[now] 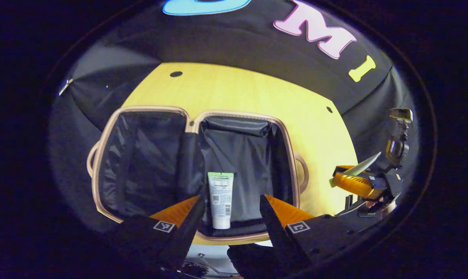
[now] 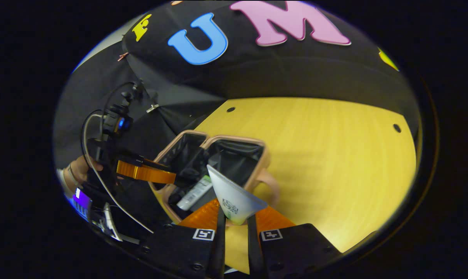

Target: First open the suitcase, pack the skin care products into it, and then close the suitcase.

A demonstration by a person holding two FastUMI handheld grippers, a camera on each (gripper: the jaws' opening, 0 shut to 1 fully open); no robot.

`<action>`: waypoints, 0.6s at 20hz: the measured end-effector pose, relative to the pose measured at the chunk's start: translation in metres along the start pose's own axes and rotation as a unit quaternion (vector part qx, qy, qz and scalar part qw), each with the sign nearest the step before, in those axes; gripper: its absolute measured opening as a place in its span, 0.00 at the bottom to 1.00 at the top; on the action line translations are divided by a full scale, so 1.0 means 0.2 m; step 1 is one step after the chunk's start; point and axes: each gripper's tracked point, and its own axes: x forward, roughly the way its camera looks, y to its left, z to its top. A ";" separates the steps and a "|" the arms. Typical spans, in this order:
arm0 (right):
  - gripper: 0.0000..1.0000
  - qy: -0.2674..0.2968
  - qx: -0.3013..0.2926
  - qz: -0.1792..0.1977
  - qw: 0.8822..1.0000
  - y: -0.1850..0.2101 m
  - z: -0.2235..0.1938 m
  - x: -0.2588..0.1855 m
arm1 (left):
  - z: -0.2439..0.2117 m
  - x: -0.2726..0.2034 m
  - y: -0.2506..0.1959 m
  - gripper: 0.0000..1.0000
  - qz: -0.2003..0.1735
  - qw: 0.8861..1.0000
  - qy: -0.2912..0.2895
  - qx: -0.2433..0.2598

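Centre of the left gripper view, suitcase (image 1: 195,170): I see it lying wide open on the yellow table (image 1: 234,93), both dark-lined halves facing up, pale trim around each rim, a handle loop at either outer side.
First tube (image 1: 220,199): white, cap end towards the bottom of the frame, lying flat in the right-hand half near its lower rim.
Left tongs (image 1: 230,215): my fingers stand well apart at the bottom of the frame with nothing between them; the first tube shows through the gap, inside the case, not touched by either finger.
Right tongs (image 2: 234,223): at the bottom centre of the right gripper view, both fingers close together and pinching the narrow end of a second tube (image 2: 232,195).
Second tube: white, its flat wide end pointing up and left, over the near rim of the open case.
Suitcase from this side: just left of frame centre, with the first tube lying slanted in the nearer half.
Far right of the left gripper view: the right tongs appear with the second tube's pale edge sticking out.
Left edge of the right gripper view: a hand (image 2: 80,168) holds the other gripper, cables trailing.
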 end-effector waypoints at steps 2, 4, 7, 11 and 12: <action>0.28 0.063 0.055 0.022 0.996 0.20 -0.11 0.19 | 0.02 -0.12 0.20 0.90 0.031 0.998 -0.044 0.013; 0.28 0.151 0.085 0.006 0.985 0.33 -0.33 0.40 | -0.02 -0.25 0.48 0.90 0.072 0.995 -0.072 -0.003; 0.28 0.228 0.112 -0.092 0.963 0.20 -0.54 0.54 | -0.12 -0.30 0.73 0.90 0.083 0.991 -0.076 -0.076; 0.28 0.227 0.170 -0.134 0.949 0.20 -0.55 0.61 | -0.21 -0.32 1.00 0.91 0.070 0.978 -0.080 -0.178; 0.52 0.220 0.177 -0.113 0.953 0.27 -0.52 0.59 | -0.24 -0.32 1.06 0.92 0.080 0.975 -0.078 -0.190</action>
